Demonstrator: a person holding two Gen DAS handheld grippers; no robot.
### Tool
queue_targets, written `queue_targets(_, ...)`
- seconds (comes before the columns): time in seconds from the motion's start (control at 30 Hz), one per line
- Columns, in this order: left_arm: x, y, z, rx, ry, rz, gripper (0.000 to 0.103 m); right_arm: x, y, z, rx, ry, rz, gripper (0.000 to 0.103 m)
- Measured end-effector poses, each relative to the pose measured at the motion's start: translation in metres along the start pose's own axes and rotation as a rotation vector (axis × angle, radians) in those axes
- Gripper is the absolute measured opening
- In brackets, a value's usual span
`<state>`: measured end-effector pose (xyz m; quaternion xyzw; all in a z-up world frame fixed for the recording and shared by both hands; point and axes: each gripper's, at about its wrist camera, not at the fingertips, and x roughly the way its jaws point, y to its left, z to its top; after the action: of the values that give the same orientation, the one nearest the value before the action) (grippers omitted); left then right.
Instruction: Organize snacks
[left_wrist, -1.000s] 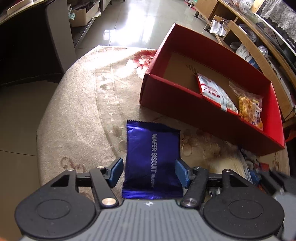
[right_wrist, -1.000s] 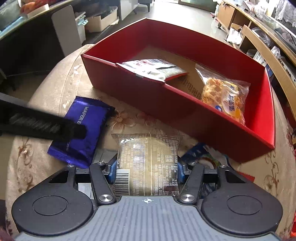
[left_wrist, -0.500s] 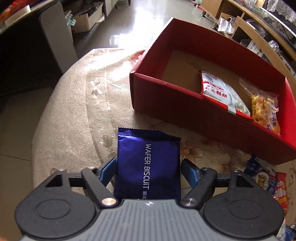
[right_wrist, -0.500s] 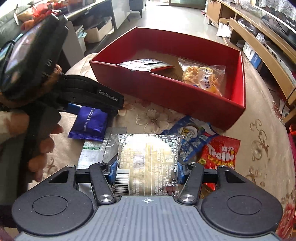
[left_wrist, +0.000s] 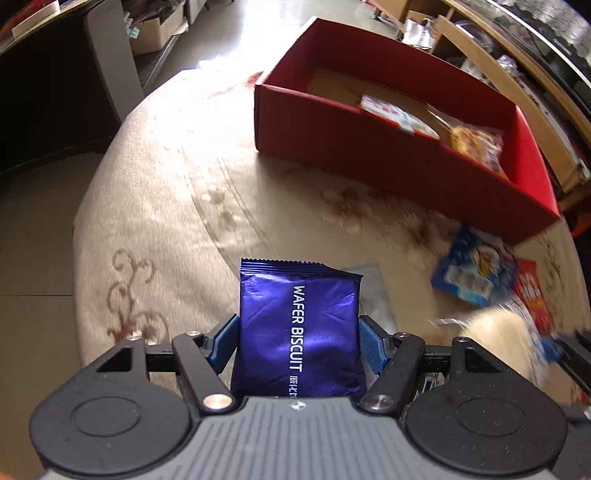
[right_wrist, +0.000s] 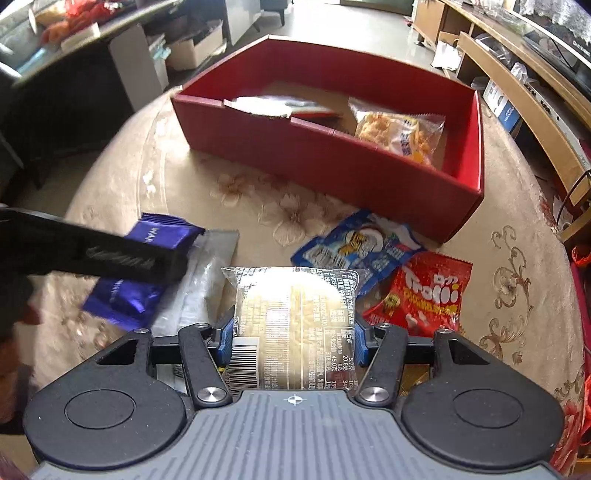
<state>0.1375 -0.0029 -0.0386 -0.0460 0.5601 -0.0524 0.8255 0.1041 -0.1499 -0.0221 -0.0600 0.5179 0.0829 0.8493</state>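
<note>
My left gripper (left_wrist: 297, 341) is shut on a blue wafer biscuit packet (left_wrist: 297, 321) and holds it above the table, well short of the red box (left_wrist: 351, 125). My right gripper (right_wrist: 293, 334) is shut on a clear noodle cake packet (right_wrist: 295, 317), also lifted in front of the red box (right_wrist: 314, 155). The box holds a red-and-white packet (right_wrist: 273, 107) and a yellow snack bag (right_wrist: 399, 133). The left gripper with its blue packet (right_wrist: 129, 299) shows at the left of the right wrist view.
On the beige flowered tablecloth (right_wrist: 258, 199) lie a blue-and-white packet (right_wrist: 354, 247), a red Trolli packet (right_wrist: 424, 299) and a clear packet (right_wrist: 207, 273). A wooden shelf unit (right_wrist: 524, 92) stands to the right, a dark cabinet (left_wrist: 55, 92) to the left.
My left gripper closed on the blue wafer packet and lifted it back from the box. My right gripper has kept its hold on the noodle packet and drawn back and up.
</note>
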Motion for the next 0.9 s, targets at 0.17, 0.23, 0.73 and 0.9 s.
queue_targets(0.17,0.006,-0.005,-0.005,0.039,-0.017,0.031,0.071,0.008,0.006,-0.005,-0.050,0.007,-0.021,0.066)
queue_targets(0.23,0.009,-0.005,-0.002,0.041,-0.017,0.032,0.077,0.008,0.003,-0.005,-0.041,0.006,-0.006,0.071)
queue_targets(0.73,0.009,0.029,-0.007,-0.037,0.023,-0.082,0.074,0.012,0.001,0.002,-0.029,0.029,0.007,0.065)
queue_targets(0.9,0.001,0.025,-0.009,-0.026,0.011,-0.086,0.063,0.007,0.000,0.000,-0.035,0.019,-0.003,0.064)
